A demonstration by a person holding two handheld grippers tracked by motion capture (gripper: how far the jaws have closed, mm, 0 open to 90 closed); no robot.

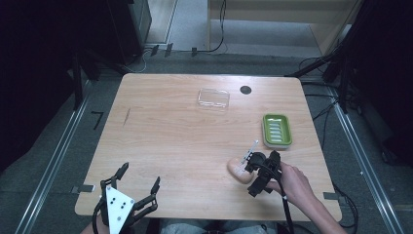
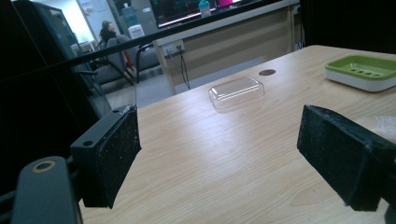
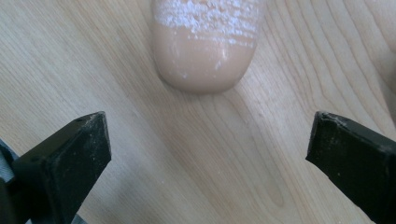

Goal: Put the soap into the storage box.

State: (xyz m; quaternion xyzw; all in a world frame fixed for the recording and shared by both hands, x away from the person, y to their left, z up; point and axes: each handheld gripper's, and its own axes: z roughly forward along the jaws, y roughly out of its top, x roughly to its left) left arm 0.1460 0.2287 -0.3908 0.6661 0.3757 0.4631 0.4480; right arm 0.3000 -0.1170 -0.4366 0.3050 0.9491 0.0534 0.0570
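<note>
From the high view, the right gripper (image 1: 249,163) hangs over a peach-coloured bar of soap (image 1: 238,170) near the worktop's (image 1: 165,141) near right corner, its fingers spread and tilted down toward the bar, a stance that looks set for a pick-up. The green soap dish (image 1: 277,130) lies a little farther off on the right, close to the right edge, with bare wood between it and the soap, so a short carry that way would meet no obstacle. A clear plastic lid (image 1: 214,98) rests well apart at the far middle, beside a dark cable hole (image 1: 245,89). The left gripper (image 1: 138,176) hovers at the near left edge, fingers released and holding nothing, out of the way. In the left gripper view, its two pads (image 2: 112,154) frame open wood, with the clear plastic lid (image 2: 236,91) and the green soap dish (image 2: 361,71) beyond. In the right gripper view, the fingers (image 3: 70,161) stand wide apart, the bar of soap (image 3: 205,44), dusted white, lying just ahead of them and untouched.
</note>
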